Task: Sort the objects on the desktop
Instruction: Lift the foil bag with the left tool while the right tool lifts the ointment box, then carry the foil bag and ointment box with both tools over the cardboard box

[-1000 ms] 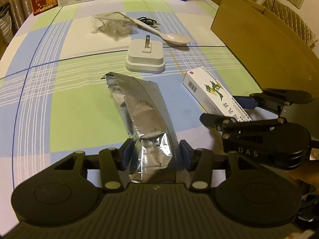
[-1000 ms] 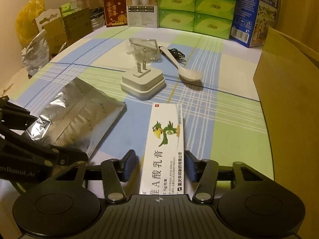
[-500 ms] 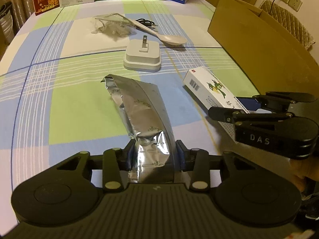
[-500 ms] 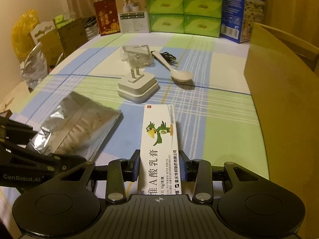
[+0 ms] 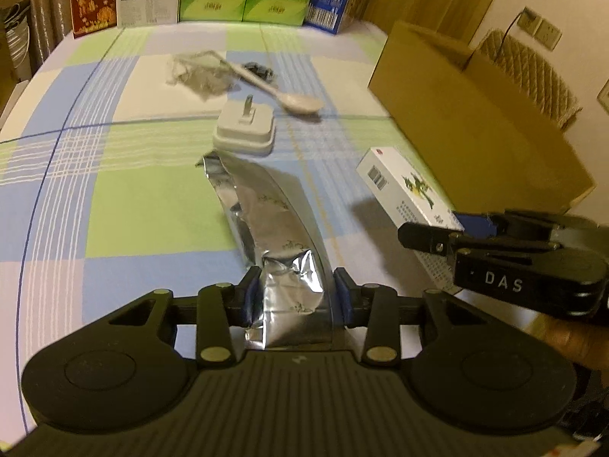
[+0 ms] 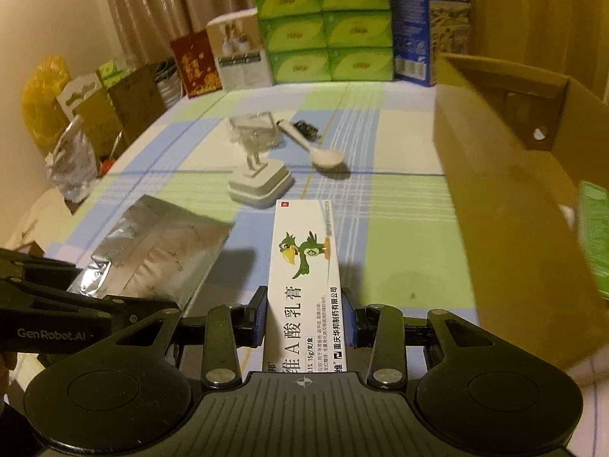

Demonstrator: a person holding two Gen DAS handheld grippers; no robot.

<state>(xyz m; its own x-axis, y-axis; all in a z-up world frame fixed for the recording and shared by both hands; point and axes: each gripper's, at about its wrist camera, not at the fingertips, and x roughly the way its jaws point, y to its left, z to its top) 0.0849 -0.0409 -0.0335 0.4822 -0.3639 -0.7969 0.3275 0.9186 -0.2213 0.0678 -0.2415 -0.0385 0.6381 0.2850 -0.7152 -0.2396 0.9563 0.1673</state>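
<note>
My left gripper (image 5: 295,297) is shut on the near end of a crumpled silver foil pouch (image 5: 266,209), which hangs lifted off the checked tablecloth. My right gripper (image 6: 303,314) is shut on a white ointment box (image 6: 302,266) printed with a green parrot, also raised above the table. That box (image 5: 409,186) and the right gripper (image 5: 472,234) show at the right of the left wrist view. The pouch (image 6: 160,251) and the left gripper show at the lower left of the right wrist view.
A white plug adapter (image 6: 260,186), a pale spoon (image 6: 319,152), a clear plastic wrapper (image 6: 253,129) and a small black item (image 6: 306,127) lie mid-table. An open cardboard box (image 6: 506,198) stands at the right, with something green inside. Tissue packs (image 6: 323,26) and cartons line the far edge.
Both grippers closed on their objects and rose: the foil pouch and the ointment box now hang above the cloth, with shadows under them. Both views look from higher up.
</note>
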